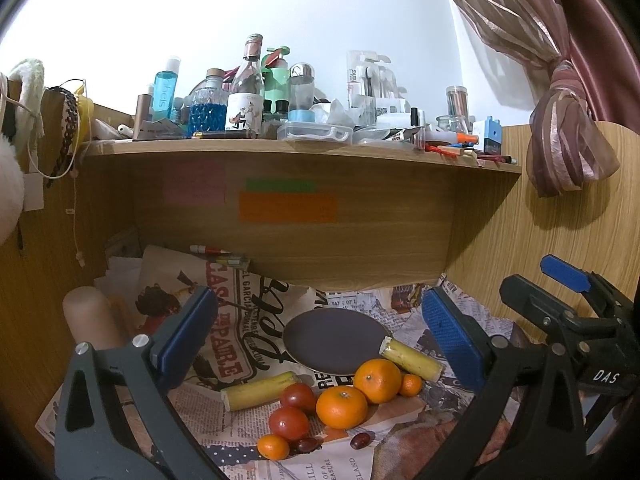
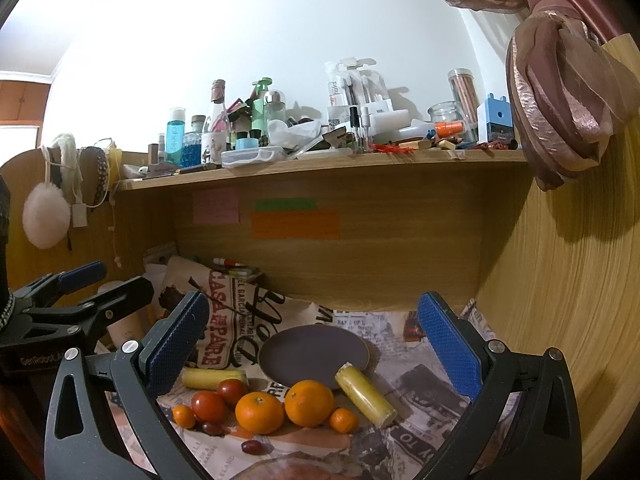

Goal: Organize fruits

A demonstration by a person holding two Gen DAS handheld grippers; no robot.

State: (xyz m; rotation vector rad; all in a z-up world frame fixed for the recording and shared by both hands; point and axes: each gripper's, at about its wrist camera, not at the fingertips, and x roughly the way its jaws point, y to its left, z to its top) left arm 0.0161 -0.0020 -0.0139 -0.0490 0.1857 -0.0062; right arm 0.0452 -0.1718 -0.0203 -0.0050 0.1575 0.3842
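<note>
A desk surface covered with printed newspaper (image 1: 248, 360) is seen beneath a cluttered wooden shelf (image 1: 300, 152). A dark round plate (image 1: 332, 344) lies near the middle of the paper, bare of fruit. Just in front of it, toward the near edge, the fruit is gathered in a loose cluster: two large oranges (image 1: 378, 380) touching one another, two tomatoes (image 1: 298, 396) side by side to their left, and two small mandarins (image 1: 411, 385), one at each end of the cluster. Two dark grapes (image 1: 360, 440) lie nearest the front edge. Two yellow banana-like pieces (image 1: 258, 390) are seen, one at the left of the cluster and one resting against the plate's right rim.

The left gripper (image 1: 320, 332) is held above the fruit with its jaws spread wide and nothing between them. The right gripper (image 2: 316, 344) is likewise spread wide and empty, hovering over the same cluster.

The oranges are judged firm and fairly heavy, and are best taken across the widest part. The tomatoes and grapes are judged soft, smooth-skinned and easily bruised or rolled, so a light squeeze is called for. The yellow pieces are best gripped across the middle.
</note>
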